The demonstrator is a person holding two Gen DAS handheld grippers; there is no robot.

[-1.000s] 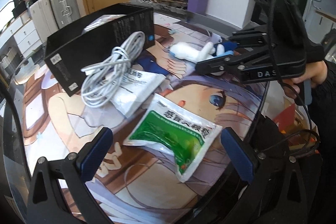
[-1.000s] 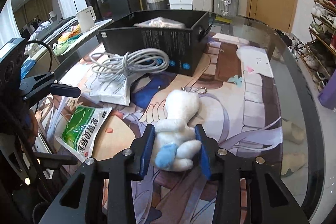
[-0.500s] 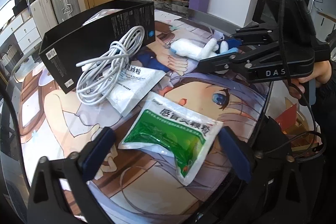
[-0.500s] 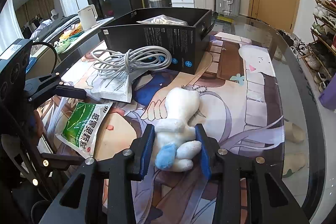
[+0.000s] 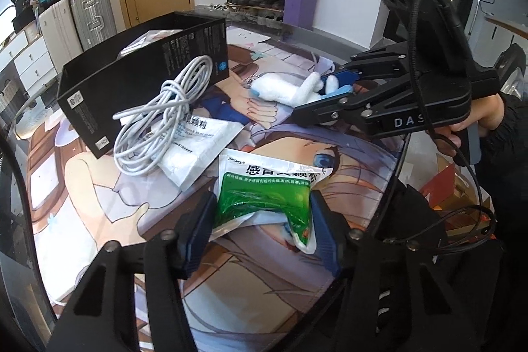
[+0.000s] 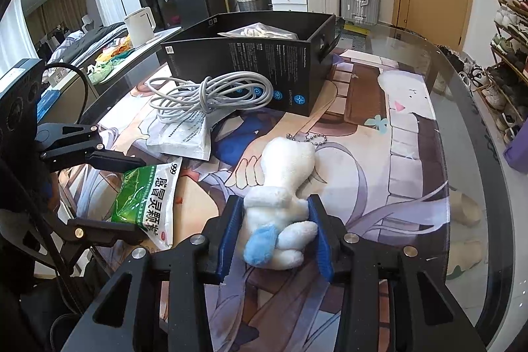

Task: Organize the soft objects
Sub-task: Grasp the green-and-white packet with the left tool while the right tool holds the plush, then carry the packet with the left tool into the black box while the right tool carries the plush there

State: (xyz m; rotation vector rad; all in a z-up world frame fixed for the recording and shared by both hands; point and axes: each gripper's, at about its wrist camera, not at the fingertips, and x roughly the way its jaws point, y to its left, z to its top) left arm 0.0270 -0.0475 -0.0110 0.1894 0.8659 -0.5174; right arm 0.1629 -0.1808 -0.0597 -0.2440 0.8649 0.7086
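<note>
The printed mat (image 6: 409, 134) covers your table. At its far side stands the open black box (image 6: 264, 61), with the grey cable coil (image 6: 208, 94) in front of it. Your left gripper (image 5: 262, 221) is closing, pads pressing the green sachet (image 5: 264, 197). Your right gripper (image 6: 275, 236), jaws easing open, brackets the white plush toy (image 6: 283, 187) near mat centre.
</note>
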